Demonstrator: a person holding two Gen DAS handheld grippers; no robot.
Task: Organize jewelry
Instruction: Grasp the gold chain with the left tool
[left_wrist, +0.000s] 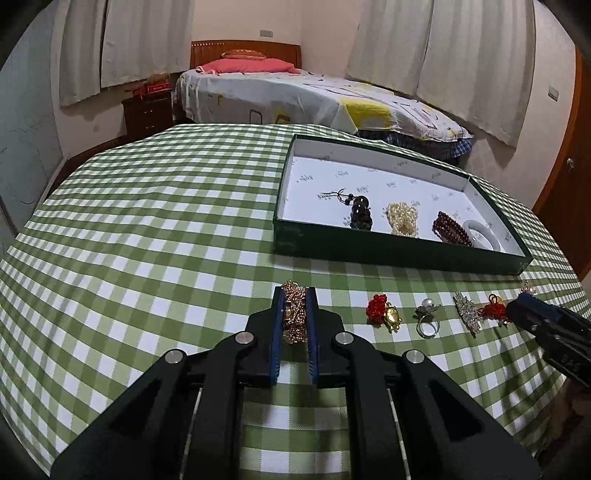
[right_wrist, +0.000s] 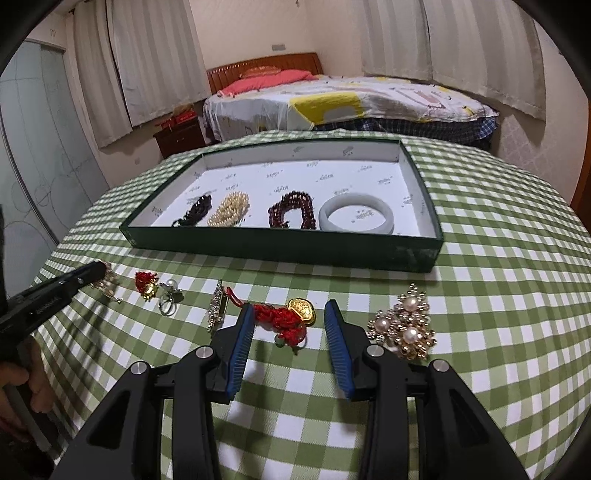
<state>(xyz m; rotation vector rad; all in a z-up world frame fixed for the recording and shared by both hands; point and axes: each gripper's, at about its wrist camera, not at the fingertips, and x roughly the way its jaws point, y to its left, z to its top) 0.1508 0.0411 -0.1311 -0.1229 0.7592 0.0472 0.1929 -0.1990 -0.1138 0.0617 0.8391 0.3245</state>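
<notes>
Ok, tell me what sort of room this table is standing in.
Most likely a home bedroom: a made bed with a wooden headboard stands behind the checked table, a dark nightstand sits beside it, and pale curtains hang along the walls.

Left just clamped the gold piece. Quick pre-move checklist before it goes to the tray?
1. Left gripper shut on the gold chain piece: ok.
2. Piece clear of the tablecloth: cannot tell; a strand may trail below the pads.
3. Free floor in the green tray: ok, bare area left of the dark bead pendant.
4. Path to the tray: ok, nothing lies between.
5. Right gripper out of the way: ok, open around the red knot charm, well to the side.
6. Near tray wall cleared: not ok yet, needs lift.
</notes>
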